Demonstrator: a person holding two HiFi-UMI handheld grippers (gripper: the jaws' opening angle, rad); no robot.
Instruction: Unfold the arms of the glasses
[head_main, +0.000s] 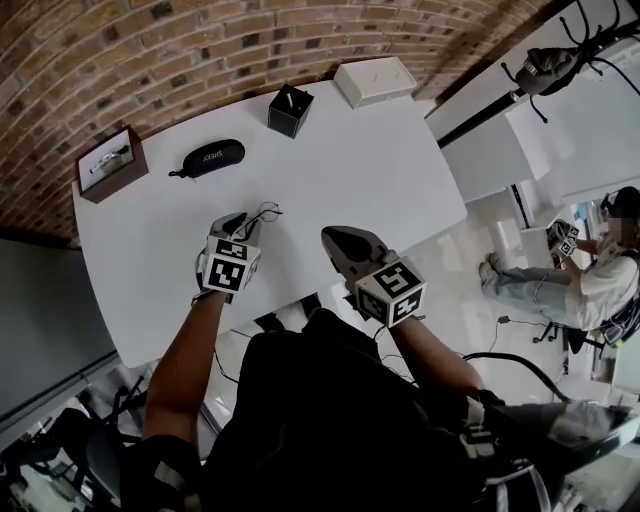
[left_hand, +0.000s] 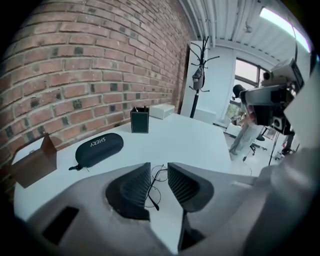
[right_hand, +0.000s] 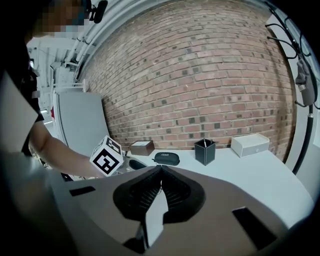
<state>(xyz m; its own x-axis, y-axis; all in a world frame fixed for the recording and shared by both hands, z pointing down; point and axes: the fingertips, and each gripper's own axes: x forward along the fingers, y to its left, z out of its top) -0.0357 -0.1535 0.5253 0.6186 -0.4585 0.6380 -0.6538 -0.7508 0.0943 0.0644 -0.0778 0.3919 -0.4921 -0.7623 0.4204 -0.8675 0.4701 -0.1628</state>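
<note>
Pen cup (head_main: 290, 110) is holding pens. Brown box (head_main: 110, 165) is holding something pale, too small to tell. Case (head_main: 212, 158) and white box (head_main: 375, 80) are sitting closed. All are sitting on a white table (head_main: 400, 180) by a brick wall (head_main: 150, 40). Glasses (left_hand: 152, 186) are lying on the table between the left gripper's (left_hand: 159, 182) spread jaws, pads not pressing, frame partly hidden behind one jaw. Right gripper (right_hand: 161, 176) is hovering, jaws pressed together, empty.
</note>
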